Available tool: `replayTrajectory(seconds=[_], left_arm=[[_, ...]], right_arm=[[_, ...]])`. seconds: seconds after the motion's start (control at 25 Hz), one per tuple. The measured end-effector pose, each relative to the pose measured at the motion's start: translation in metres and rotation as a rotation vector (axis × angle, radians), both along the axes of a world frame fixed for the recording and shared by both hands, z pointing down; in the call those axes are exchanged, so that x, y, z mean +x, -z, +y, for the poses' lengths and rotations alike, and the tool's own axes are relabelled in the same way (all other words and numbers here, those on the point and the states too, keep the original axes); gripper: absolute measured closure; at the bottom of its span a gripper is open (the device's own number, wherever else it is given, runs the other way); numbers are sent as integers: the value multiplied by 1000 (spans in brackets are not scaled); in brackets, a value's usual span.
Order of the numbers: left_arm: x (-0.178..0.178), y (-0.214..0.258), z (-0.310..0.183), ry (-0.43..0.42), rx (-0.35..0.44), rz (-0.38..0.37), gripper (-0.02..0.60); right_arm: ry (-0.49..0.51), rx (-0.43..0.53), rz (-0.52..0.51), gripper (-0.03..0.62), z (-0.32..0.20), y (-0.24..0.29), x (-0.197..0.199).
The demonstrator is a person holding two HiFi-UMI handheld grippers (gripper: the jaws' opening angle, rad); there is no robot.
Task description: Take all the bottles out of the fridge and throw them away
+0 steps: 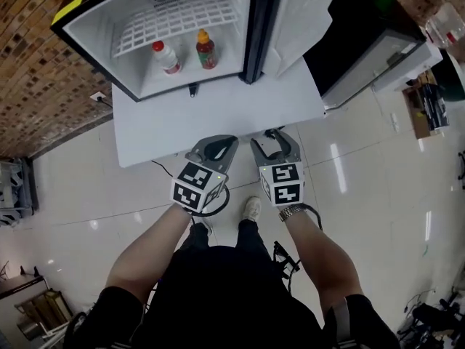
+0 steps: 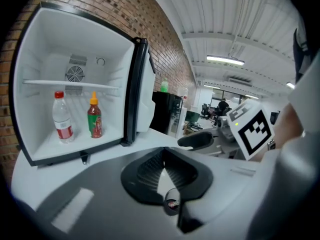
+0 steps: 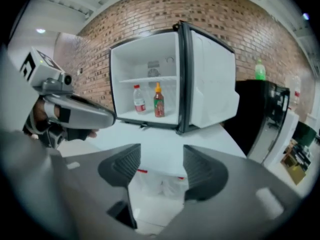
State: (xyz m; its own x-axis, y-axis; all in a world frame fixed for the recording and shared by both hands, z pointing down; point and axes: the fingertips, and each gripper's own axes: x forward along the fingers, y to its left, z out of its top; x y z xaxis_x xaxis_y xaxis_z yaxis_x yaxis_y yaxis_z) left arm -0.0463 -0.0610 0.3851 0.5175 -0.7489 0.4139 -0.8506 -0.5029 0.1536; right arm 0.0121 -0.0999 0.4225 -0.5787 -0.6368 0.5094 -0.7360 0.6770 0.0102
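Left gripper (image 1: 216, 147): forearm stretched forward, over the table's (image 1: 218, 111) near edge; jaws clenched, seemingly tip to tip, empty.
Right gripper (image 1: 275, 142): just beside it, aimed at the fridge (image 1: 102, 31); jaws parted, empty.
Bottles: clear bottle (image 1: 166, 57) and red bottle (image 1: 206, 50) upright on fridge floor, at the table's far edge.

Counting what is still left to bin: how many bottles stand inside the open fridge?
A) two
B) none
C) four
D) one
A: two stand upright on the floor of the fridge, below the wire shelf: a clear bottle with a red cap and a red bottle with an orange cap.
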Motion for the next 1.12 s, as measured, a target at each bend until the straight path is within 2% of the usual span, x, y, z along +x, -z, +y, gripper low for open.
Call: replayTrajectory(seconds=[0.24, 0.48, 0.84, 1.12], left_arm=[[-52, 32, 1, 102, 56, 10, 578], [-90, 51, 6, 172, 90, 10, 578], [-125, 62, 1, 227, 109, 7, 578], [-150, 57, 0, 265, 94, -5, 578]], right_arm=[[90, 80, -15, 333, -1, 44, -56], [139, 120, -3, 333, -15, 60, -99], [132, 128, 9, 333, -53, 69, -148], [108, 86, 30, 333, -87, 52, -177]])
